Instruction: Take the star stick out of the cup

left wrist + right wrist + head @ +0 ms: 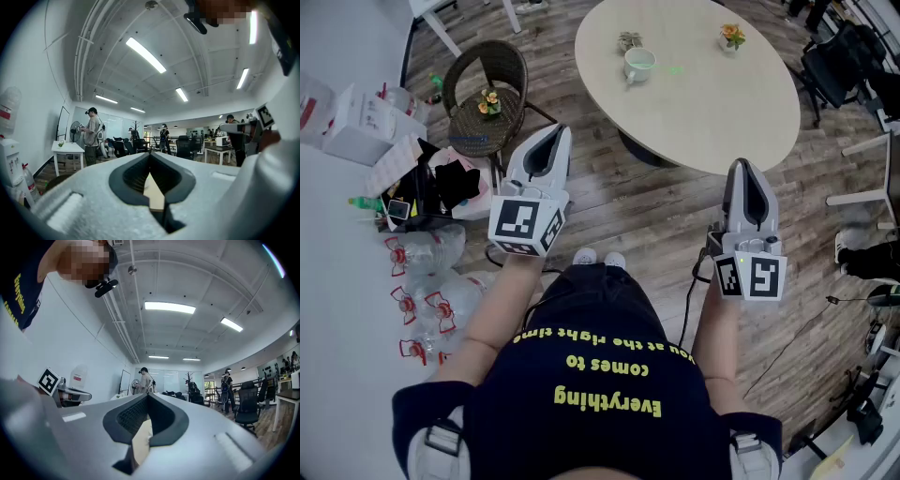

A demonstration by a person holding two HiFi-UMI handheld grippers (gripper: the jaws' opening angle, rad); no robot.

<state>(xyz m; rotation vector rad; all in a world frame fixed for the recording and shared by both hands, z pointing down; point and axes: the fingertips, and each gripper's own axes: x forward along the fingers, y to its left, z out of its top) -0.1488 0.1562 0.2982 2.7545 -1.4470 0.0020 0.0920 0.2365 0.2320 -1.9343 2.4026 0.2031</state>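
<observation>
Both tongs are shut with nothing between them. The left tongs [553, 134] and right tongs [741, 169] are held out at waist height over the wooden floor. Each gripper view shows the dark pads pressed together, with only the room beyond them.

The white cup [638, 64] stands on the far side of the oval bench [741, 112], well apart from both tongs. I cannot make out the star stick at this range; it is too small to tell whether it stands in the cup.

Several things could go wrong from here:

- **Late opening:** if the tongs reach the cup closed, they would poke or shove it rather than grip anything.
- **Tipping the cup:** the cup looks light and nothing braces it. Pulling the stick at a slant, or with the pads catching the rim, would probably tip it or drag it across the bench. Steadying it with the other tongs looks wise.
- **Nearby things:** a small plant [630, 40] sits just beside the cup and a potted flower [731, 37] is further right. A wide sweep could knock either one.
- **The walk in:** a cable [687, 305] trails across the floor by the feet, and a wicker chair [487, 89] stands near the bench on the left. Either could snag a step.
</observation>
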